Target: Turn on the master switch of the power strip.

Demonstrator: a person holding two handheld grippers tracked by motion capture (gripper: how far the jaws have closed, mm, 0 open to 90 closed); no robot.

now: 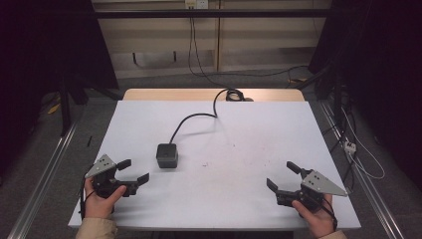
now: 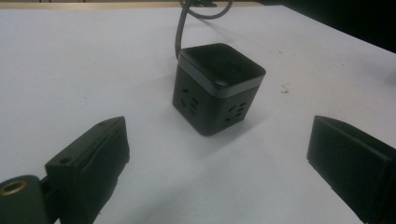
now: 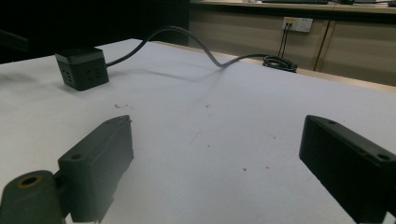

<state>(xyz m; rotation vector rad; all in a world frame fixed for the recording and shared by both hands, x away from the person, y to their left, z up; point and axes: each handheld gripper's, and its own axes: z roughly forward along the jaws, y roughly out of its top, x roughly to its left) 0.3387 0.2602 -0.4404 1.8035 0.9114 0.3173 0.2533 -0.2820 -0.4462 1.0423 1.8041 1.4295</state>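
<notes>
Nearest the high camera, two hands are seen at the near edge of the tabletop (image 1: 249,129), each holding a gripper. At near left the left gripper (image 1: 133,171) is held with its fingers (image 2: 93,163) spread wide and nothing between them. At near right the right gripper (image 1: 282,176) is held the same way, its fingers (image 3: 100,163) spread apart and empty, pointed far and left.

A black socket cube (image 1: 167,155) is set on the white tabletop, just beyond and to the right of the left gripper, near it but not touched. In the left gripper view the cube (image 2: 217,86) is framed between the two spread fingers, farther off, with bare tabletop between; one corner is turned toward the camera and socket holes are seen on its two near faces. From the right gripper the cube (image 3: 82,67) is seen well apart, far and left.

A dark cable (image 1: 191,119) is run from the cube's far side toward the far edge, where it is coiled (image 1: 234,94). Small dark specks (image 1: 204,164) are scattered on the tabletop right of the cube. Nothing is placed between either gripper and the cube.
</notes>
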